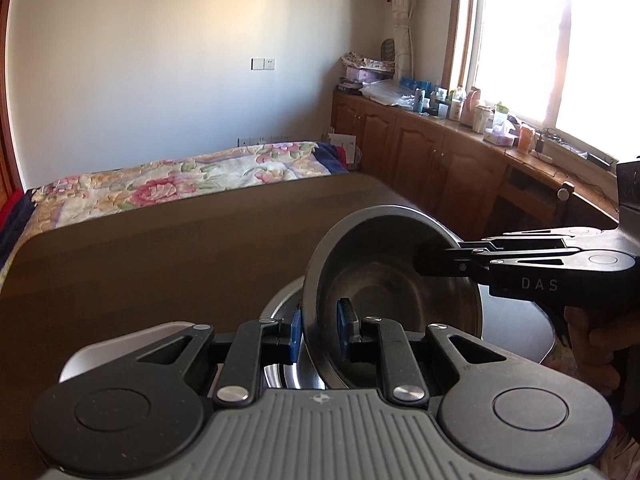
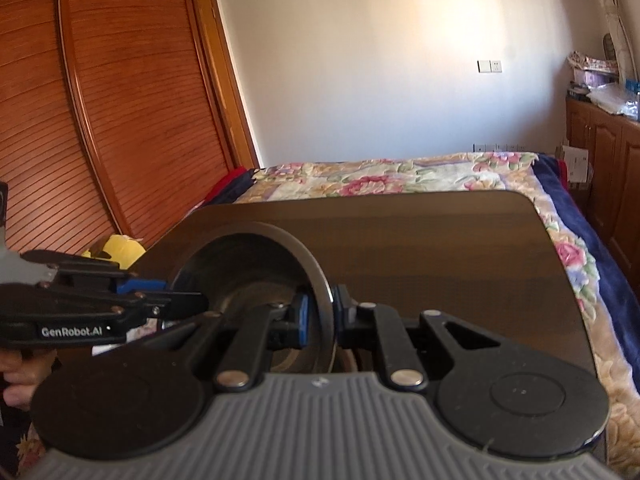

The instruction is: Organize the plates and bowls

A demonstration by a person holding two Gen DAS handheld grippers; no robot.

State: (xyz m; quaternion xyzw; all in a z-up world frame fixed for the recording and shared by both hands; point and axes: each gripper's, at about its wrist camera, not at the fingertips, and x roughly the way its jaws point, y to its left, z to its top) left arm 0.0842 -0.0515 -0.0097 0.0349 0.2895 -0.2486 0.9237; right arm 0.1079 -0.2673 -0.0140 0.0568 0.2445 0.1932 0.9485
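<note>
A steel bowl (image 1: pixel 384 276) is held tilted above the dark wooden table (image 1: pixel 160 248). My left gripper (image 1: pixel 318 330) is shut on its near rim, blue pads either side of the wall. My right gripper (image 1: pixel 436 260) comes in from the right and is shut on the bowl's far rim. In the right wrist view the same bowl (image 2: pixel 248 268) is pinched by my right gripper (image 2: pixel 320 312), and my left gripper (image 2: pixel 188 304) grips the opposite rim from the left. A second steel bowl (image 1: pixel 280 300) sits on the table under the held one, mostly hidden.
A dark round plate (image 1: pixel 520 332) lies at the table's right side. A bed with a floral quilt (image 1: pixel 168 180) stands behind the table. Wooden cabinets (image 1: pixel 440 152) with clutter run under the window. A wooden wardrobe (image 2: pixel 100 100) stands at the left.
</note>
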